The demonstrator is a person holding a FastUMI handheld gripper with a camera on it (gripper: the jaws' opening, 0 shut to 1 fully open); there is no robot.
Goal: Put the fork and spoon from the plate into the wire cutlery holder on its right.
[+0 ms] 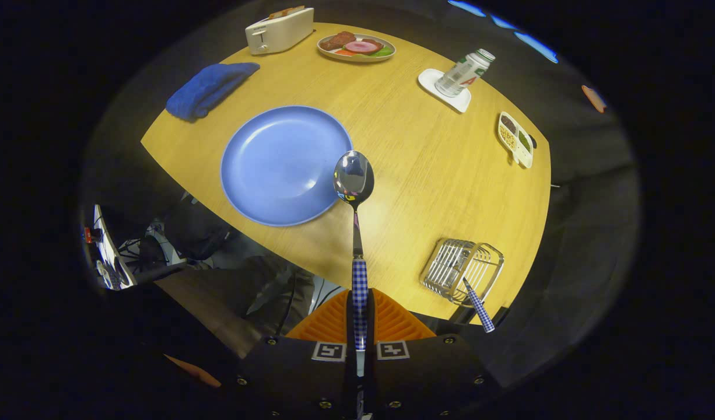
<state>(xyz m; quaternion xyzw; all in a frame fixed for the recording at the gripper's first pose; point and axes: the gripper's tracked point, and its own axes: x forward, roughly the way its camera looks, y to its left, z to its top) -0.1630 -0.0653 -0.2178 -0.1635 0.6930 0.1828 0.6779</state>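
The tongs [359, 326] were closed on the checked handle of the spoon [354, 178], both fingers pressing it between them, so that the spoon stood straight out ahead with its bowl carried high above the tabletop [427, 169]. The bowl hung over the near right rim of the blue plate [281, 163], which lay bare, with no cutlery left on it. The wire cutlery holder [463, 269] stood to the right of the plate, near the tabletop's edge and off to the right of the fingers; the fork [477, 304] appeared to be in it already, its checked handle slanting out over the rim. Judged from this, the spoon's carry was the step in hand, the second half of the task. The next move would call for swinging the tongs right until the spoon was above the holder, tipping it bowl-down, lowering it through the open top clear of the fork's handle, and only then releasing. Farther off stood a blue cloth [209, 88], a toaster [279, 29], a dish of food [356, 46] and a bottle [463, 73].
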